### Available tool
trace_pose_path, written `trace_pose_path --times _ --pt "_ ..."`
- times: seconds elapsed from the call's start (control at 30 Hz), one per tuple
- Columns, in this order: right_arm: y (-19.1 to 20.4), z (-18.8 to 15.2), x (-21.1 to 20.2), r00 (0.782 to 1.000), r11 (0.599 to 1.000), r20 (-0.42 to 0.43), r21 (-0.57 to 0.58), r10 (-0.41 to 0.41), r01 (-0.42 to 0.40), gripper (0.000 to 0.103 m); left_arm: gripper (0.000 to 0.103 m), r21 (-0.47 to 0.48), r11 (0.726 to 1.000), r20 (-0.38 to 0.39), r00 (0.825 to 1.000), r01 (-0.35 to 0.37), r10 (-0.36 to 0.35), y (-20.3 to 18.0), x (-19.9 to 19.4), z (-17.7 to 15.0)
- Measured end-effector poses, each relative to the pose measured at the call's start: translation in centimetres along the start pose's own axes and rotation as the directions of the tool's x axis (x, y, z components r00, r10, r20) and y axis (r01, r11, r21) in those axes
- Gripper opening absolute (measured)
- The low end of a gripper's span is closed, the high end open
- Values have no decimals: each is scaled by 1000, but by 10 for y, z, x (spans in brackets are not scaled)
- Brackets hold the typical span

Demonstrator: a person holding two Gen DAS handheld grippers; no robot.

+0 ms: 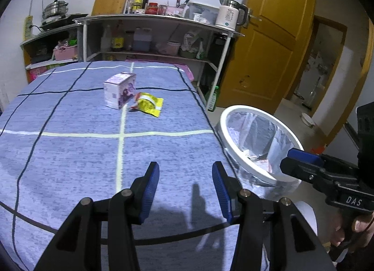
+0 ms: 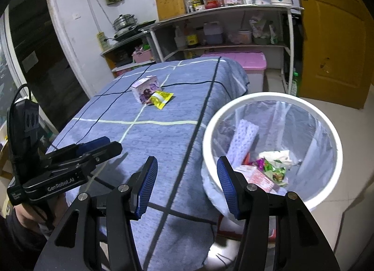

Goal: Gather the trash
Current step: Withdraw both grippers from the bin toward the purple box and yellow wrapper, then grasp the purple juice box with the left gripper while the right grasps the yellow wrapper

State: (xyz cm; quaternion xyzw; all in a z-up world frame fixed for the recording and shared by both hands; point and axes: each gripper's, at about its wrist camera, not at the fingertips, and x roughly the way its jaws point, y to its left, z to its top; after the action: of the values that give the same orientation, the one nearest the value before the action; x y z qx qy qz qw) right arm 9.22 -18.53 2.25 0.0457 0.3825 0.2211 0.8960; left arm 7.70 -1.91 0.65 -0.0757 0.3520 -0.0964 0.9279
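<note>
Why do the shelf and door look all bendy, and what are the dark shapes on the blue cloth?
Left wrist view: the wide lens curves the shelf and door near the edges; the dark shapes on the blue cloth are shadows below the left claw. Right wrist view: the same bending, with black corners.

The cloth [image 1: 70, 154] on the table is mottled blue, crossed by a grid of dark navy and pale cream lines. The box [image 1: 119, 90] is white and lilac with a dark purple print. The packet [image 1: 148, 103] is bright yellow with a red edge. The bin [image 2: 336, 161] is white with a clear liner; inside lie a lilac dotted wrapper [image 2: 243, 141], and pink and green scraps. Both grippers [image 1: 185, 191] [image 2: 187, 189] are black with blue ribbed pads. The door [image 1: 275, 44] is mustard yellow, and the kettle [image 1: 230, 15] white.
</note>
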Motion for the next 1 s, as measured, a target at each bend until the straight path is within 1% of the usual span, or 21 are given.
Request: trace_pose_path --times 0.3,0.5,0.8,1.0 --pt "27 12 27 1000 998 -24 -58 17 -18 54 49 -36 997 20 998 -62 62 25 -2 5" --pt "37 25 42 999 996 -30 -88 27 -30 54 49 -46 995 22 996 -90 91 41 -1 9" --pt "44 50 78 995 996 -80 -68 56 -61 54 49 -52 992 30 993 -114 115 65 2 25" --pt "53 67 102 993 995 -99 -71 66 -74 54 52 -52 990 41 991 -127 129 81 9 40"
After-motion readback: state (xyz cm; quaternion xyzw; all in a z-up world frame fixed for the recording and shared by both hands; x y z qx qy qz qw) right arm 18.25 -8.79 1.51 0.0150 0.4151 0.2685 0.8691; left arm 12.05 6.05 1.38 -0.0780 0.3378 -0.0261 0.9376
